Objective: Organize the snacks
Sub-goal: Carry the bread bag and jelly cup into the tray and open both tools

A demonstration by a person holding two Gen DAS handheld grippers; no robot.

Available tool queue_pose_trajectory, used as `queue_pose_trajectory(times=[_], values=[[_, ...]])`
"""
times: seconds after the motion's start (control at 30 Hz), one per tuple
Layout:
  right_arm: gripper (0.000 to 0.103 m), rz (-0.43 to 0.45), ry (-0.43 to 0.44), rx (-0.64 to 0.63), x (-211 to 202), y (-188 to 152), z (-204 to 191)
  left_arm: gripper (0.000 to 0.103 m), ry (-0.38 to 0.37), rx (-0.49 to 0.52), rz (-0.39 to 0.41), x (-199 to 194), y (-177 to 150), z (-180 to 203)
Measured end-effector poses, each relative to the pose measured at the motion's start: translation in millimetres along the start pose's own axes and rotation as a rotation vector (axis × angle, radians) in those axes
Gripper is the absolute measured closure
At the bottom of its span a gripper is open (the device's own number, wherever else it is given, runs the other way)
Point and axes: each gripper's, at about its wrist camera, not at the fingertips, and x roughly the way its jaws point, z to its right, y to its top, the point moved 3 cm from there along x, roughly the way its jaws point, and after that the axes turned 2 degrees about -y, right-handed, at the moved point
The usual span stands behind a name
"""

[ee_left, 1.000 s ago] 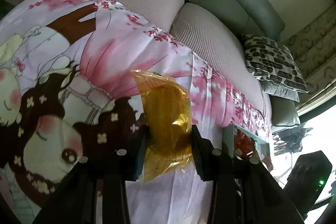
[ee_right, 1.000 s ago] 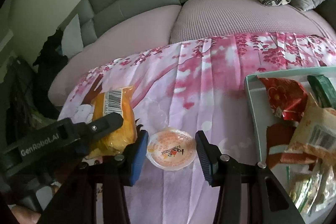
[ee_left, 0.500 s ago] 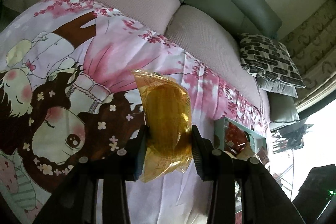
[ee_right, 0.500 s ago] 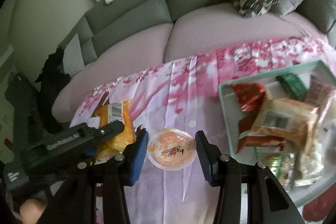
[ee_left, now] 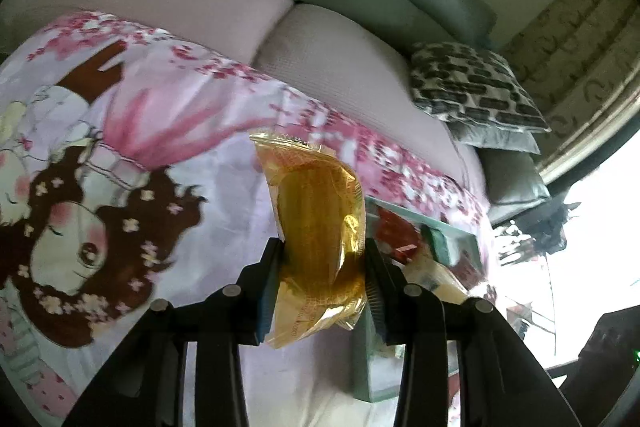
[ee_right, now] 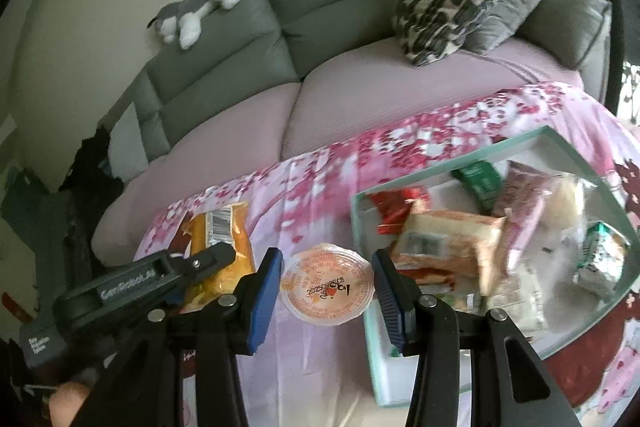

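Left gripper (ee_left: 322, 269): fingers clamped on a yellow snack packet (ee_left: 316, 231), one pad on each side of it. The packet stands roughly upright between the fingers, its crimped top edge above them and its lower end hanging below. It is clear of the pink printed cloth (ee_left: 168, 131) that covers the surface. From the right wrist view the same packet (ee_right: 222, 239) shows its barcode end, with the left gripper's black body in front of it.

Right gripper (ee_right: 326, 285): fingers closed against a small round jelly cup (ee_right: 327, 285), blue pads at its left and right rim. The cup's printed foil lid faces the camera. It appears held above the cloth, just beside the near left corner of the tray.

Teal tray (ee_right: 568, 143): sits on the cloth at the right, walls upright. It holds a pile of wrapped snacks, among them a red packet (ee_right: 394, 209), a beige barcode packet (ee_right: 444, 241), a green packet (ee_right: 478, 181) and a pinkish packet (ee_right: 520, 203). Contents blurred toward the right. From the left wrist view the tray (ee_left: 448, 229) lies just behind and right of the held packet.

Background: grey sofa (ee_right: 340, 7) with pale pink seat cushions, a patterned pillow (ee_right: 452, 3) on the right, a grey and white plush toy (ee_right: 200, 7) on the backrest.

Part of a hand (ee_right: 68, 399) shows at the lower left edge of the right wrist view.
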Motion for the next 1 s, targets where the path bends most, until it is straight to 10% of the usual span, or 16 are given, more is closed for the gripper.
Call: queue_pose_trajectory(times=[1.0], values=[[0.054,0.085,-0.213,0.299,-56.1,14.8,156.6,0.062,-0.076,0.262,-0.217,54.7,-78.5,112.8]])
